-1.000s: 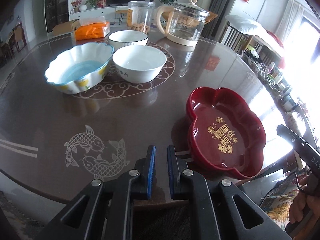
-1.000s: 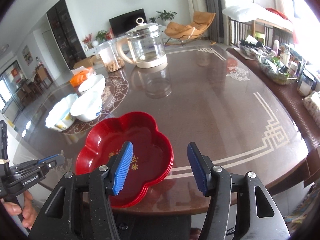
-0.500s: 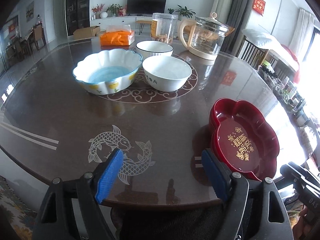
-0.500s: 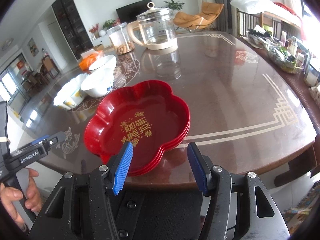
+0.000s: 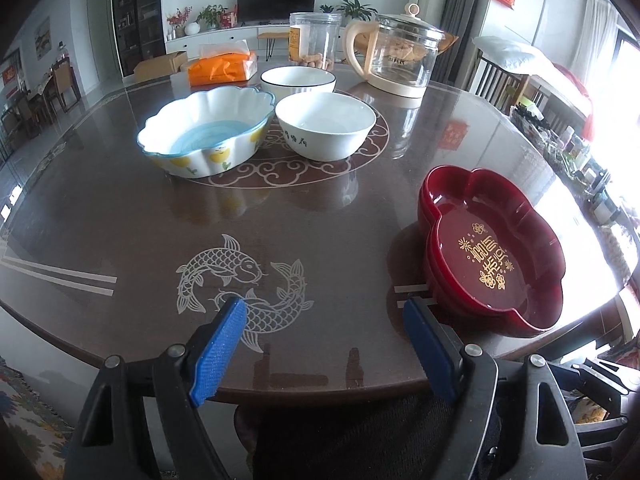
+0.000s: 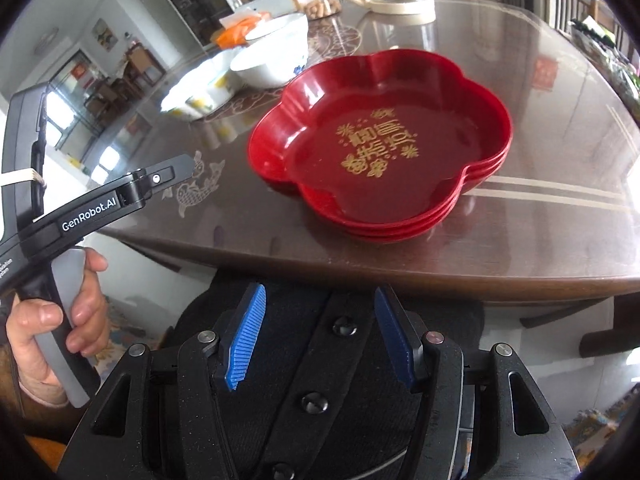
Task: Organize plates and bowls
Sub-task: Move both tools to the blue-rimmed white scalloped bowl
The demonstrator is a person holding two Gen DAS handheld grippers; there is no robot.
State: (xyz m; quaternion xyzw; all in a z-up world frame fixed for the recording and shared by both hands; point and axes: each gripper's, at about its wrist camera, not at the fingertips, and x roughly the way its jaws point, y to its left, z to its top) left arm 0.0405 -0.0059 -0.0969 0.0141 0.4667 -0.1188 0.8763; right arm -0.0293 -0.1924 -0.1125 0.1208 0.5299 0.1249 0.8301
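Observation:
A stack of red flower-shaped plates (image 5: 492, 248) (image 6: 380, 144) with gold lettering sits near the table's front right edge. A scalloped bowl with a blue inside (image 5: 206, 134) (image 6: 196, 92) stands at the middle left. A white bowl (image 5: 326, 126) (image 6: 272, 60) is beside it, and a black-rimmed white bowl (image 5: 298, 79) is behind. My left gripper (image 5: 324, 320) is open and empty over the table's front edge, left of the plates. My right gripper (image 6: 320, 324) is open and empty, off the table in front of the plates.
A glass kettle (image 5: 400, 60), a clear jar (image 5: 314, 44) and an orange tissue pack (image 5: 222, 66) stand at the back of the dark round table (image 5: 120, 220). The left gripper's body and the hand holding it (image 6: 60, 240) show at the left of the right wrist view.
My left gripper opened wide and drew back a little. My right gripper pulled back off the table and dropped lower, staying open. The plates and bowls have not moved.

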